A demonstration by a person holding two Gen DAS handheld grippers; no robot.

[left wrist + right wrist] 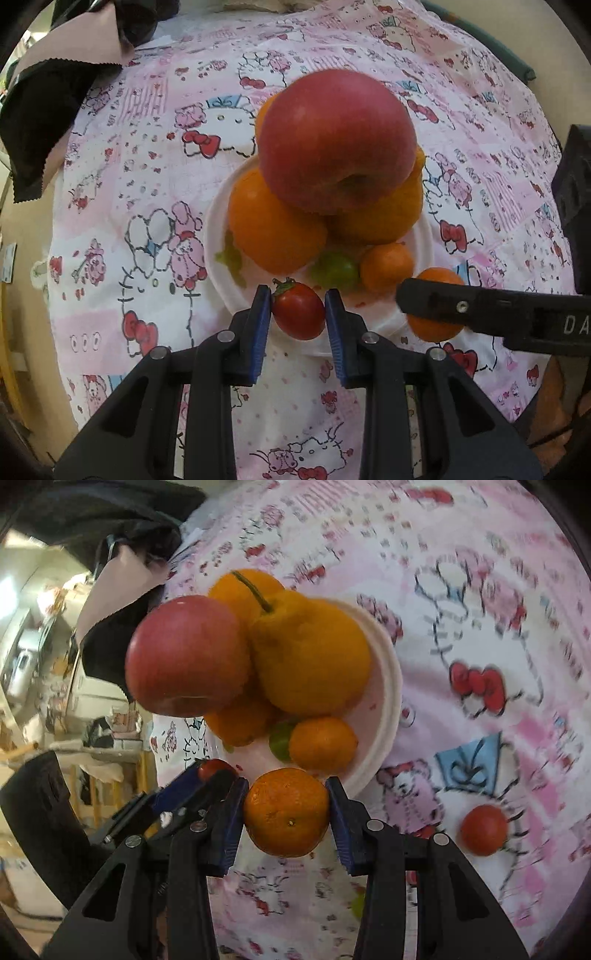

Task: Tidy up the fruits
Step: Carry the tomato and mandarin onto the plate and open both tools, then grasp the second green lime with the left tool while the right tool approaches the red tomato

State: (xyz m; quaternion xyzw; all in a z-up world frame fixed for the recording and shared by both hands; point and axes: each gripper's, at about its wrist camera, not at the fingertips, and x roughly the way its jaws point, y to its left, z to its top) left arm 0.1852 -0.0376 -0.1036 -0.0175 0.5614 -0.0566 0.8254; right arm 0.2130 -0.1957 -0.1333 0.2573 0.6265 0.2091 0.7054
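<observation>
Nearest to the left wrist camera, the left tool (299,308) has its two blue pads closed to a narrow gap on a small red cherry tomato with a green stalk (298,311). The tomato sits low in the frame, just at the near rim of the round white plate (216,236). Its long axis runs slanted, with the stalk end toward the upper left.

In the right wrist view the right tool (286,810) grips a small round orange mandarin (286,812) with both pads against its sides, also at the plate's near edge.

The plate lies on the bench, which a pink cartoon-printed cloth (147,184) covers. On the plate a big red apple (336,140) rests on top of several large orange citrus fruits (273,225), with one more small mandarin (386,266) and a green grape (338,271) in front.

I judge the free room to be only the narrow front strip of the plate, and the two tools are close side by side there. The pile looks unsteady, so a push could roll the apple off. One loose red tomato (484,830) lies on the cloth at the lower right of the right wrist view.
</observation>
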